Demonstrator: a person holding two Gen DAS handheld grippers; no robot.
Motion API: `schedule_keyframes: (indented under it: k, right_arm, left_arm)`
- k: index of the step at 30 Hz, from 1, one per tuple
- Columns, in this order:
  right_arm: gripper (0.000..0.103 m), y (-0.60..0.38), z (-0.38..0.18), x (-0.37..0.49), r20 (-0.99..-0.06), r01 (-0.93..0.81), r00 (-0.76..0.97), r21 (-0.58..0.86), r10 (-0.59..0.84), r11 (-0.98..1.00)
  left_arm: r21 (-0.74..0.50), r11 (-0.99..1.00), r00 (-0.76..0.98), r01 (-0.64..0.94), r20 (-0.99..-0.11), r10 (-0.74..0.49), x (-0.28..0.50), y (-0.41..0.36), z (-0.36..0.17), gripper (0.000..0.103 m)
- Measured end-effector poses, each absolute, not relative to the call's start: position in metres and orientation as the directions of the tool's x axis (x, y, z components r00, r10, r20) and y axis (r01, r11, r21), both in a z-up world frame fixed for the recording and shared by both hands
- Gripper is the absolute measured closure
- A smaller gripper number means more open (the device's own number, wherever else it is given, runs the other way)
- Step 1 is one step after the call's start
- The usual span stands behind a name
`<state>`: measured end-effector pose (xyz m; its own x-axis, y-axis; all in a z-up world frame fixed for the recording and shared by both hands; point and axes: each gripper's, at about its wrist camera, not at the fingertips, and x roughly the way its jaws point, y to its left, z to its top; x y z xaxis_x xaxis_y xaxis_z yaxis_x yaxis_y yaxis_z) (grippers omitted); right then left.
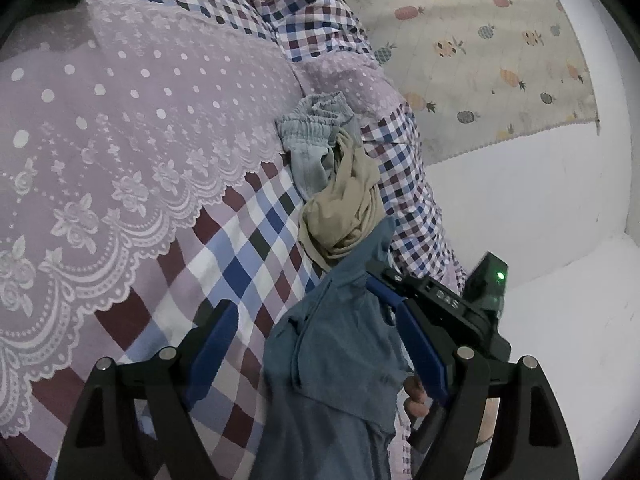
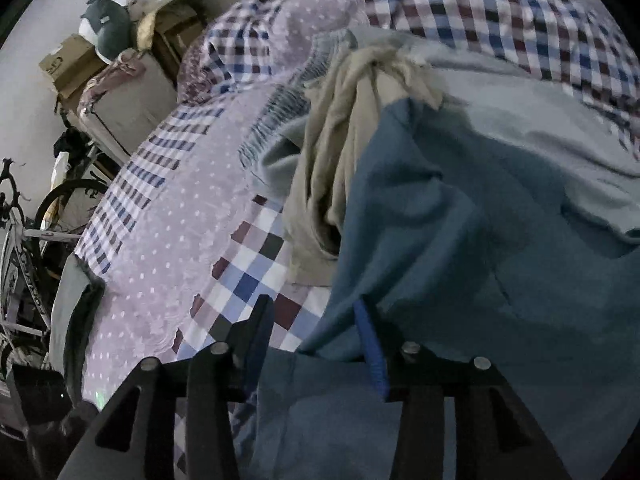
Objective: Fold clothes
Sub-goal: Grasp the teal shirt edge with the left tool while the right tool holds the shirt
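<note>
Both tools (image 1: 316, 344) (image 2: 316, 340) spread over blue garment (image 1: 340, 360) on checkered bedspread (image 1: 248, 232), playmat (image 1: 480, 60) beyond.

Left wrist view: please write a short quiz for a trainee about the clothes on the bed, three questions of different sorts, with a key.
1. True or false: the left hand-held gripper has its jaws wide apart, with the blue garment hanging between them.
2. Which garment lies between the blue garment and the grey garment with the gathered waistband? A) a beige garment B) a red one C) a black one
3. Fill in: under the lace cover, the bedspread has a ______ pattern.

Key: 1 true; 2 A; 3 checked.
</note>
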<state>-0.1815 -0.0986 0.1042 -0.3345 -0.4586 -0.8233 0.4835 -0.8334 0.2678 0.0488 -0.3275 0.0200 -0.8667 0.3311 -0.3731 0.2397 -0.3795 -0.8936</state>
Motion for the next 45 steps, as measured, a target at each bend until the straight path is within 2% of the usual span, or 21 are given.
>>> schedule_keyframes:
  k: [7, 10, 14, 17, 18, 20, 21, 26, 29, 33, 34, 36, 38, 39, 40, 45]
  right_arm:
    - [0.053, -0.091, 0.139, -0.186, -0.766, 0.483, -0.491, 0.157, -0.415, -0.861]
    - [0.052, -0.104, 0.146, -0.196, -0.76, 0.518, -0.538, 0.043, -0.365, -0.854]
    - [0.05, -0.125, 0.141, -0.221, -0.777, 0.537, -0.55, -0.047, -0.307, -0.842]
    - [0.05, -0.131, 0.13, -0.245, -0.808, 0.519, -0.516, -0.032, -0.283, -0.854]
    - [0.052, -0.135, 0.127, -0.251, -0.818, 0.528, -0.499, -0.027, -0.285, -0.849]
    - [0.09, -0.143, 0.121, -0.261, -0.837, 0.548, -0.465, -0.017, -0.288, -0.836]
    - [0.096, -0.151, 0.125, -0.264, -0.836, 0.558, -0.473, -0.039, -0.278, -0.829]
    - [0.099, -0.191, 0.145, -0.278, -0.816, 0.568, -0.536, -0.159, -0.216, -0.808]
    - [0.098, -0.2, 0.13, -0.287, -0.839, 0.547, -0.526, -0.208, -0.14, -0.811]
    - [0.091, -0.212, 0.107, -0.298, -0.862, 0.521, -0.506, -0.272, -0.036, -0.809]
    - [0.076, -0.213, 0.109, -0.296, -0.862, 0.52, -0.506, -0.278, -0.029, -0.808]
    - [0.052, -0.215, 0.119, -0.289, -0.866, 0.527, -0.498, -0.273, -0.032, -0.805]
    - [0.041, -0.212, 0.141, -0.276, -0.868, 0.55, -0.491, -0.245, -0.071, -0.798]
    - [0.031, -0.21, 0.155, -0.267, -0.865, 0.565, -0.492, -0.229, -0.101, -0.792]
    - [0.028, -0.206, 0.168, -0.259, -0.86, 0.579, -0.494, -0.215, -0.129, -0.787]
    - [0.024, -0.148, 0.232, -0.211, -0.808, 0.615, -0.543, -0.196, -0.23, -0.764]
  left_arm:
    - [-0.9, -0.377, -0.86, 0.22, -0.361, 0.359, 0.05, -0.327, 0.021, 0.019]
    - [-0.904, -0.366, -0.861, 0.219, -0.356, 0.363, 0.05, -0.327, 0.02, 0.019]
    - [-0.905, -0.364, -0.856, 0.219, -0.357, 0.373, 0.048, -0.328, 0.018, 0.019]
    - [-0.909, -0.355, -0.858, 0.218, -0.352, 0.375, 0.047, -0.331, 0.016, 0.019]
    - [-0.911, -0.349, -0.859, 0.218, -0.349, 0.375, 0.046, -0.332, 0.016, 0.019]
    - [-0.915, -0.338, -0.861, 0.218, -0.344, 0.375, 0.045, -0.334, 0.014, 0.019]
    - [-0.917, -0.333, -0.862, 0.219, -0.342, 0.375, 0.045, -0.335, 0.012, 0.019]
    - [-0.924, -0.319, -0.867, 0.211, -0.328, 0.376, 0.042, -0.334, 0.012, 0.019]
    - [-0.926, -0.32, -0.862, 0.202, -0.323, 0.39, 0.039, -0.33, 0.012, 0.019]
    - [-0.92, -0.335, -0.86, 0.202, -0.331, 0.389, 0.038, -0.33, 0.014, 0.019]
    - [-0.919, -0.339, -0.859, 0.203, -0.333, 0.389, 0.038, -0.33, 0.014, 0.019]
    - [-0.913, -0.352, -0.86, 0.206, -0.341, 0.38, 0.038, -0.332, 0.016, 0.019]
    - [-0.906, -0.371, -0.859, 0.206, -0.349, 0.375, 0.038, -0.332, 0.019, 0.019]
    - [-0.901, -0.383, -0.858, 0.203, -0.352, 0.373, 0.037, -0.331, 0.02, 0.019]
    - [-0.897, -0.394, -0.857, 0.201, -0.356, 0.372, 0.036, -0.33, 0.022, 0.019]
    - [-0.869, -0.458, -0.852, 0.187, -0.376, 0.364, 0.032, -0.324, 0.029, 0.019]
